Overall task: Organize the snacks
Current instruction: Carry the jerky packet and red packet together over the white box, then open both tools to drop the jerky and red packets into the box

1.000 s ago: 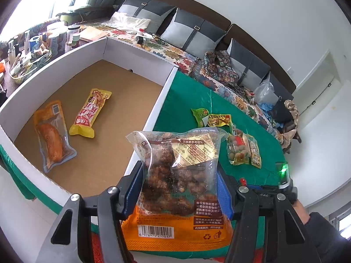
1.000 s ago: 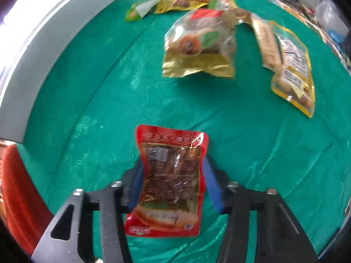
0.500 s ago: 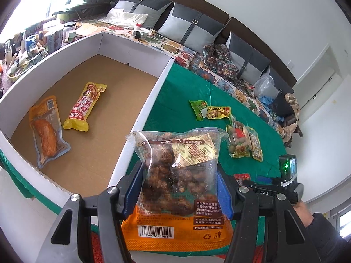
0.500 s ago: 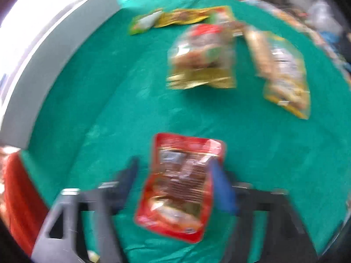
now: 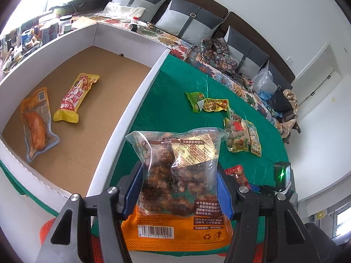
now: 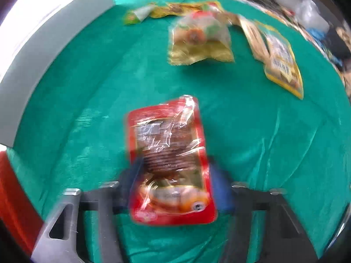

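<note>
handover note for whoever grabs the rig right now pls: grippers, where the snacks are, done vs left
Left gripper: shut on the clear-and-orange snack bag, held above the green cloth beside the box wall.
Right gripper: shut on the red snack pack over the cloth; view is blurred.
Done: two packs lie in the cardboard box, the orange pouch and the yellow-red pack.
Left: drop both held packs in the box, then fetch the four on the cloth: green packet, yellow packet, round-snack bag, narrow yellow pack.
</note>
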### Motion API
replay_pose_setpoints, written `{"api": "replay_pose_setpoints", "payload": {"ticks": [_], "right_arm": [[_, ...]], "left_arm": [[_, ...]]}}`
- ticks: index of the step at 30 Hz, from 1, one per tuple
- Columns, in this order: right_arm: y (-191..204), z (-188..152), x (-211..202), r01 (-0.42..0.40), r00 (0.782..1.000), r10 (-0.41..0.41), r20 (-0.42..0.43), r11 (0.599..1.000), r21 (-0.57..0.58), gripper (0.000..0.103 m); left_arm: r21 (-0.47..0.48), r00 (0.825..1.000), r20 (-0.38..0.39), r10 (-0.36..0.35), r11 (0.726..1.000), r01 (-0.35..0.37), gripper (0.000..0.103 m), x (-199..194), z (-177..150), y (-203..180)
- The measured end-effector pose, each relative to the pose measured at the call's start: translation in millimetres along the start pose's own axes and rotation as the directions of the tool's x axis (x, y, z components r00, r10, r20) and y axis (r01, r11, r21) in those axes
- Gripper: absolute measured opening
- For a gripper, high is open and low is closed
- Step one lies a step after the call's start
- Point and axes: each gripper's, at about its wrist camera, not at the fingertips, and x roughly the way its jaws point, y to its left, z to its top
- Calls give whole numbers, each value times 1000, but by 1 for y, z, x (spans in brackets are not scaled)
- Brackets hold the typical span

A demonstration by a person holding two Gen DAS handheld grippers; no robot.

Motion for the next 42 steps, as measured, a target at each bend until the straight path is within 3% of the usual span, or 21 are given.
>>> {"api": "replay_pose_setpoints", "payload": {"ticks": [2,3,4,9,13,17,21,24,27,30,33,34,35,36,37,38,40,42], "right_arm": [[-12,3,2,-84,996,85,-8,995,49,35],[-16,5,2,-139,990,140,-13,988,71,14],[-23,4,0,-202,979,203,2,974,103,10],[-36,6,-2,-343,939,340,43,924,170,4],[-18,10,-12,-373,928,367,68,911,172,3],[-4,7,-36,-456,889,437,136,872,175,2],[-2,22,-55,-555,830,518,210,808,201,2],[24,50,-97,-646,758,591,277,739,192,2],[58,73,-142,-730,672,669,318,670,136,2],[124,102,-181,-777,610,730,309,627,53,2],[197,132,-191,-780,598,750,282,626,-10,4],[216,140,-189,-786,594,760,265,618,-13,11],[237,145,-183,-783,604,762,233,622,-2,15],[255,153,-168,-766,635,750,184,643,20,52],[267,155,-158,-739,670,728,142,673,38,75],[270,148,-156,-714,695,704,146,699,35,74],[261,138,-154,-695,707,684,177,719,-3,73],[242,132,-153,-635,752,623,215,772,-16,73]], "left_arm": [[6,1000,3,2,1000,-2,60,-1,-1,-1],[10,1000,5,6,1000,-6,60,-1,-1,-1],[11,1000,5,8,1000,-8,60,-1,-1,0],[3,1000,1,12,1000,-12,60,1,-3,1],[10,1000,3,11,1000,-11,60,-2,-3,-4],[1,1000,7,2,1000,-2,60,-7,2,-2],[-33,999,16,-34,999,34,60,-16,11,4],[-65,997,63,-46,997,50,60,-35,26,17],[-73,991,130,32,997,-23,60,-63,50,41],[-92,976,164,145,987,-131,60,-79,70,73],[-88,950,158,268,962,-257,66,-75,84,106],[-93,942,148,302,952,-291,79,-71,85,117],[-110,932,122,340,938,-328,86,-64,86,129],[-129,928,111,355,931,-340,90,-62,84,138],[-158,928,106,358,927,-339,91,-62,78,148],[-172,929,105,354,927,-334,91,-61,73,152],[-197,932,111,346,927,-320,97,-63,59,158],[-208,935,116,336,928,-308,97,-64,47,154]]}}
